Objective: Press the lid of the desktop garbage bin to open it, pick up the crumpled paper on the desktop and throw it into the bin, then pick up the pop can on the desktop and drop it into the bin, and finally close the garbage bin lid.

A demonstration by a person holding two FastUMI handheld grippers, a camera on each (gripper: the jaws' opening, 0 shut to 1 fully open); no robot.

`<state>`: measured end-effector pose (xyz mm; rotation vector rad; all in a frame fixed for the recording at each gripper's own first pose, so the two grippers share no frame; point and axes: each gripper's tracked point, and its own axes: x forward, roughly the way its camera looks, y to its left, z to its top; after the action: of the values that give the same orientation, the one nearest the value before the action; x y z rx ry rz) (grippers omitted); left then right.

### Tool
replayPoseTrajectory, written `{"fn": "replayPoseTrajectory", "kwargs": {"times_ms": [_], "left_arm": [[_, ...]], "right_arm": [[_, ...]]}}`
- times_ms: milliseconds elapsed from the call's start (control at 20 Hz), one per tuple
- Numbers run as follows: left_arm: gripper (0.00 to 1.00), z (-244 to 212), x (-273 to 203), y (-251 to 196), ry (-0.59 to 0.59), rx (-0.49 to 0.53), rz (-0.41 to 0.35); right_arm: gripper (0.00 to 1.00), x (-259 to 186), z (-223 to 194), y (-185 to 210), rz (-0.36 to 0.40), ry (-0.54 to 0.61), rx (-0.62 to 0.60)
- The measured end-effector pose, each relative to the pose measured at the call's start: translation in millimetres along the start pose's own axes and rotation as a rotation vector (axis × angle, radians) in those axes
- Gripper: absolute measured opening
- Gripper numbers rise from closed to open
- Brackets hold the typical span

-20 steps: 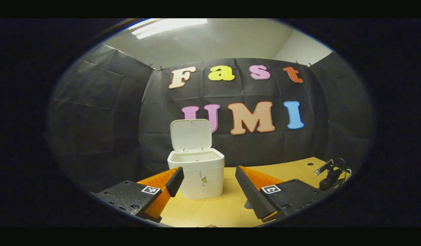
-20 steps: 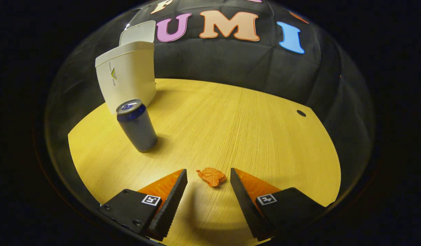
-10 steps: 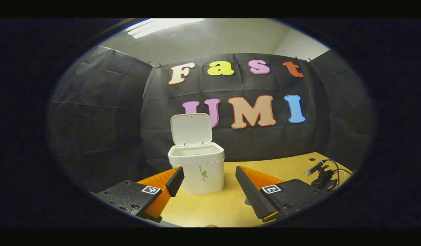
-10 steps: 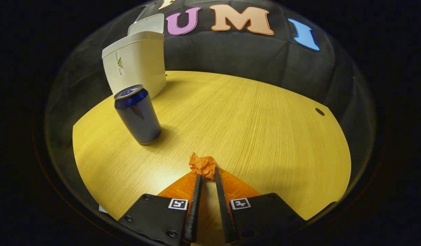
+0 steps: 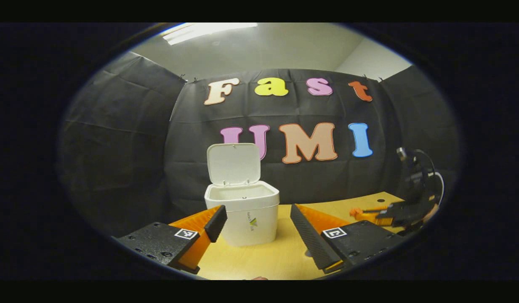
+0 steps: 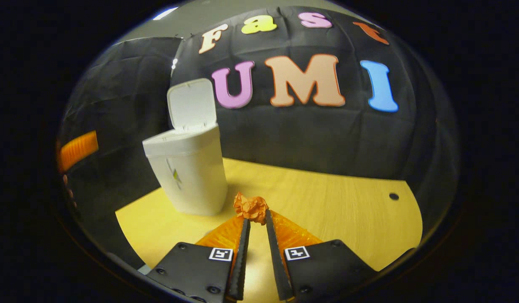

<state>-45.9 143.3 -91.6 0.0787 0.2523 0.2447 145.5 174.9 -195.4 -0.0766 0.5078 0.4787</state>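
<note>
The white bin point(image 5: 241, 214) stands on the wooden table point(image 5: 284, 256) with its lid point(image 5: 234, 164) hinged upright and its mouth open. My left gripper point(image 5: 259, 223) is open just in front of the bin, nothing between its fingers. In the right gripper view, my right gripper point(image 6: 256, 216) is shut on the crumpled orange paper point(image 6: 251, 207), held above the table point(image 6: 347, 210) to the right of the bin point(image 6: 187, 176) and its raised lid point(image 6: 191, 105). The left gripper view shows that right gripper point(image 5: 394, 212) at the far right with the paper point(image 5: 355, 211) at its tips.
Black cloth walls close the booth behind and beside the table. A small dark hole point(image 6: 394, 196) marks the tabletop at the right. A finger of the left gripper point(image 6: 78, 149) shows at the left edge of the right gripper view.
My right gripper shut on the orange paper and lifted it off the table, tilting up towards the bin; the blue can dropped out of its view. The left gripper barely shifted.
</note>
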Motion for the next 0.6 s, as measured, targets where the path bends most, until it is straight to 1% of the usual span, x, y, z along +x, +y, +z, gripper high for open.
{"fn": "replayPoseTrajectory", "kwargs": {"times_ms": [150,250,350,400,500,600], "left_arm": [[0.92,-5.1,6.8,24.3,0.0,-0.024,-0.008],[0.9,-13.6,11.4,43.5,0.009,-0.036,-0.004],[0.92,-21.6,16.1,61.8,0.023,-0.054,0.001],[0.92,-25.3,17.6,70.8,0.032,-0.06,0.005],[0.92,-33.0,20.9,85.2,0.047,-0.068,0.013],[0.92,-39.2,21.0,94.4,0.058,-0.07,0.015]], "right_arm": [[0.3,17.7,88.0,53.6,0.056,-0.11,-0.052],[0.3,46.0,123.4,97.2,0.101,-0.144,-0.081],[0.3,81.5,137.8,128.7,0.117,-0.143,-0.114],[0.3,100.6,140.3,142.0,0.117,-0.124,-0.124],[0.32,137.8,136.0,163.4,0.106,-0.082,-0.137],[0.3,166.6,123.4,179.4,0.102,-0.026,-0.134]]}}
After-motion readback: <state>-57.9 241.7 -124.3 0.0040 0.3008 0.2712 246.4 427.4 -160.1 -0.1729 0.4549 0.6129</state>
